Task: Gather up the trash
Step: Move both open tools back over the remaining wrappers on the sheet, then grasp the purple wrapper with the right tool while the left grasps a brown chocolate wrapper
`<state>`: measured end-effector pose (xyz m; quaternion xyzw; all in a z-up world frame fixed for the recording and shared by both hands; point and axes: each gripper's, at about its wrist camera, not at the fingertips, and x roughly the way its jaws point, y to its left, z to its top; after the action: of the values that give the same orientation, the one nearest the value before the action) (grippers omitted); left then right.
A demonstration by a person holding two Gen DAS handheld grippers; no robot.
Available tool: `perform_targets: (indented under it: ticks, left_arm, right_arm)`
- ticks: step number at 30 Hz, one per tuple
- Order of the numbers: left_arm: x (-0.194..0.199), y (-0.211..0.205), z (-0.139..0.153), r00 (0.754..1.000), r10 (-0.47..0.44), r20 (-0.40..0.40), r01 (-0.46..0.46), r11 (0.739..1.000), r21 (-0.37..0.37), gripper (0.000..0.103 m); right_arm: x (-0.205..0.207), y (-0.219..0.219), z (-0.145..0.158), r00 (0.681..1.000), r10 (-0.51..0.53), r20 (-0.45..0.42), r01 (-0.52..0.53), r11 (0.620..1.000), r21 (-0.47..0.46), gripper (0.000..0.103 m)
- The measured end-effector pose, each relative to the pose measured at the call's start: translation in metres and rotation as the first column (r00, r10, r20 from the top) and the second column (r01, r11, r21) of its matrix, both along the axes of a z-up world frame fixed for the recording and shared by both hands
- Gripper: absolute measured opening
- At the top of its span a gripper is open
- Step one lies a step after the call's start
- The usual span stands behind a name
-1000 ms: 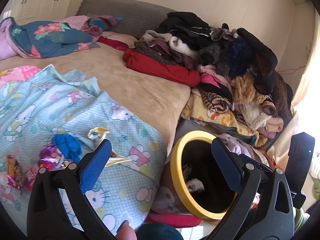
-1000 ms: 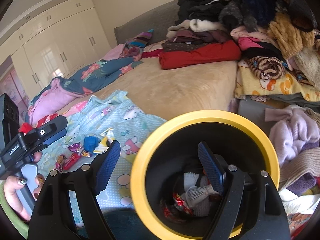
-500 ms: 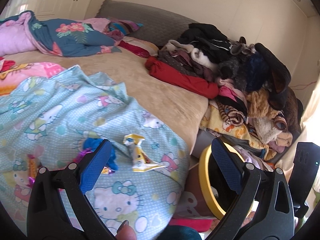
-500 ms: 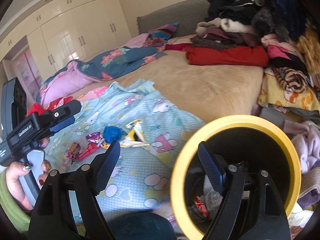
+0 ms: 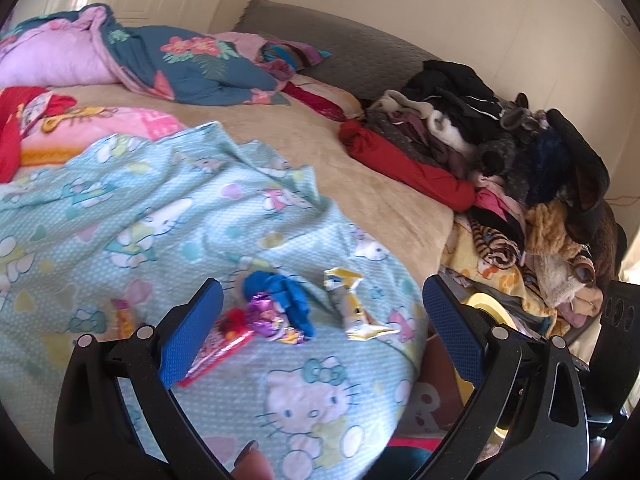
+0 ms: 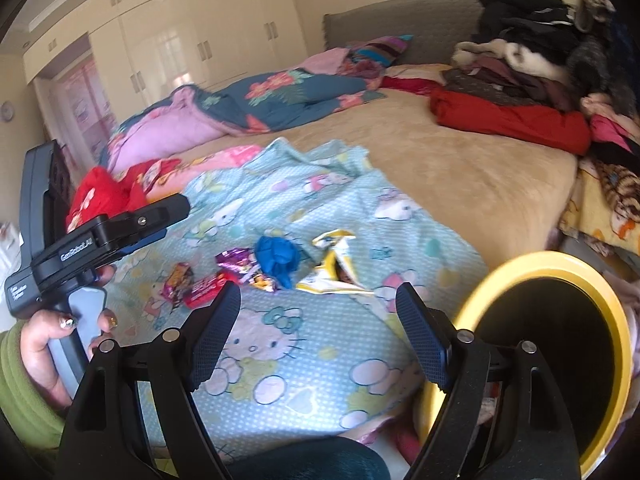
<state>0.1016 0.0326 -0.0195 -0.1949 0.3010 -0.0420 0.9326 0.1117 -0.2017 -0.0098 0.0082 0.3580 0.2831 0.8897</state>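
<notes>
Several pieces of trash lie on the light-blue cartoon blanket [image 5: 132,216]: a crumpled blue piece [image 5: 286,300], a purple wrapper [image 5: 266,320], a red wrapper [image 5: 218,346] and a torn yellow-white wrapper [image 5: 352,310]. My left gripper [image 5: 320,332] hangs open just in front of them, holding nothing. In the right wrist view the same blue piece [image 6: 276,258], yellow-white wrapper [image 6: 334,266] and red wrapper [image 6: 206,288] lie beyond my open, empty right gripper [image 6: 318,334]. The yellow-rimmed black bin [image 6: 520,266] stands at the right, beside the bed; only a bit of the bin's rim [image 5: 482,304] shows in the left wrist view.
A hand [image 6: 48,336] in a green sleeve holds the left gripper [image 6: 168,218] at the left of the right wrist view. A heap of clothes [image 5: 500,148] covers the bed's right side. Quilts [image 5: 172,60] lie at the far end, and wardrobes [image 6: 192,48] stand behind.
Both grippers have swung left, away from the bin's mouth and over the blanket. The trash now sits ahead of the fingers, and the bin has slid to the right edge. Jaws stayed open.
</notes>
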Motion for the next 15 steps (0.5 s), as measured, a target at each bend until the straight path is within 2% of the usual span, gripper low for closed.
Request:
perform_targets:
  ticks: [9, 12, 15]
  left_arm:
    - [-0.014, 0.043, -0.017, 0.995, 0.088, -0.042, -0.088, 0.996, 0.024, 0.092]
    - [-0.02, 0.054, -0.024, 0.992, 0.105, -0.064, -0.103, 0.994, 0.032, 0.088]
    - [-0.026, 0.065, -0.034, 0.989, 0.112, -0.099, -0.109, 0.993, 0.035, 0.079]
  right_arm:
    - [0.008, 0.048, -0.013, 0.993, 0.12, -0.015, -0.121, 0.992, -0.039, 0.076]
    - [0.013, 0.065, -0.023, 0.986, 0.163, -0.036, -0.165, 0.985, -0.056, 0.07]
    - [0.018, 0.077, -0.032, 0.981, 0.186, -0.058, -0.19, 0.979, -0.072, 0.06]
